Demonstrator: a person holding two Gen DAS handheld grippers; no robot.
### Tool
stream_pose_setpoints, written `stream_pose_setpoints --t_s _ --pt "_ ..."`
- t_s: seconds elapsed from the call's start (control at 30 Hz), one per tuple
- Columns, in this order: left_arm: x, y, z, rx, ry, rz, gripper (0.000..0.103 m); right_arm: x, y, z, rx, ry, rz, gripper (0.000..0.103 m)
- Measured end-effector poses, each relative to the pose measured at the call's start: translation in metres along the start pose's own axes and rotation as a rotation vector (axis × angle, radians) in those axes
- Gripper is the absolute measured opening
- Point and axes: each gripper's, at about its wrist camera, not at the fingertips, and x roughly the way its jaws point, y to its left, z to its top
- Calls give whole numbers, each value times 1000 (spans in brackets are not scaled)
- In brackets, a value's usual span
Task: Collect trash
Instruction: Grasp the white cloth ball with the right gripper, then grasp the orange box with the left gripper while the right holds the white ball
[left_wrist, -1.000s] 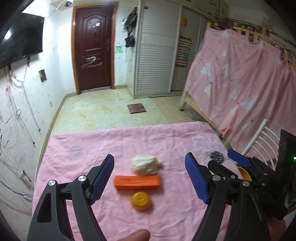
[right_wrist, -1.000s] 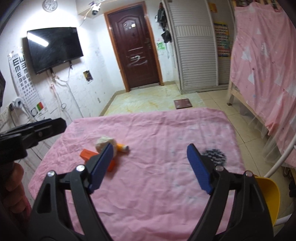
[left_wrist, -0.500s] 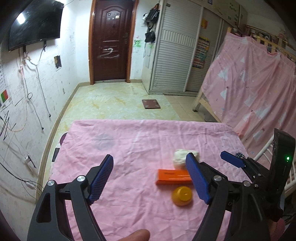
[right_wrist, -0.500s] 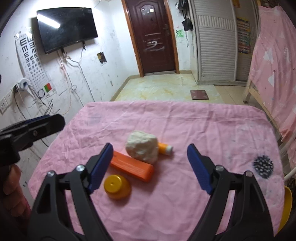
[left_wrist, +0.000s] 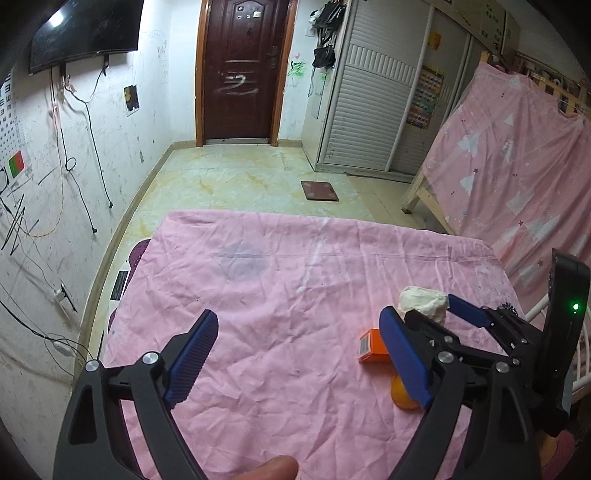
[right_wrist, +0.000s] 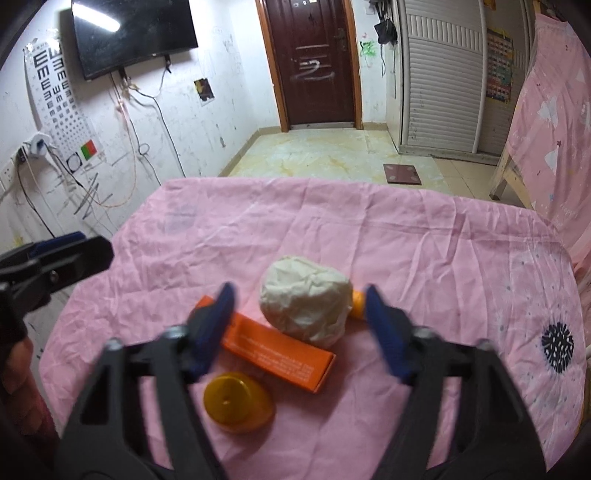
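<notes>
A crumpled white ball of tissue paper (right_wrist: 306, 300) is seen lying near the middle of a desk covered with a wrinkled pink cloth (right_wrist: 424, 240). Just behind it, at its right side, the end of a small orange tube (right_wrist: 357, 303) shows. Touching or nearly touching the ball's near side, a long flat orange cardboard box (right_wrist: 273, 347) is laid at a slant, and nearer still, just beside the box, a round yellow plastic lid (right_wrist: 238, 400) rests on the cloth.

The right gripper (right_wrist: 299, 321) is held above this pile, pointing down at it, with the paper ball and part of the box framed between its blue-padded jaws. The jaws are closing and are blurred by the motion; the pads are not yet pressed on anything.

The left gripper (left_wrist: 295, 354) is held over bare cloth to the left of the pile, its jaws opening and nothing between them. In the left wrist view a fingertip (left_wrist: 273, 467) of the person is visible at the bottom edge.

A dark round printed mark (right_wrist: 557, 341) is seen on the cloth towards the right edge.
</notes>
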Motion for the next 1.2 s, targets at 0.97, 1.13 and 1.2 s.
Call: stream_pose_setpoints --t_s 0.97,1.13,1.2 --pt "69 -111 -28 187 169 -59 90 -65 -100 -10 192 -167 -53 50" --pt "80 -119 -30 184 197 -43 90 -71 -109 -16 202 -181 -42 50" --pt "86 -118 -29 177 210 -44 90 -72 -112 -18 207 -186 -39 50"
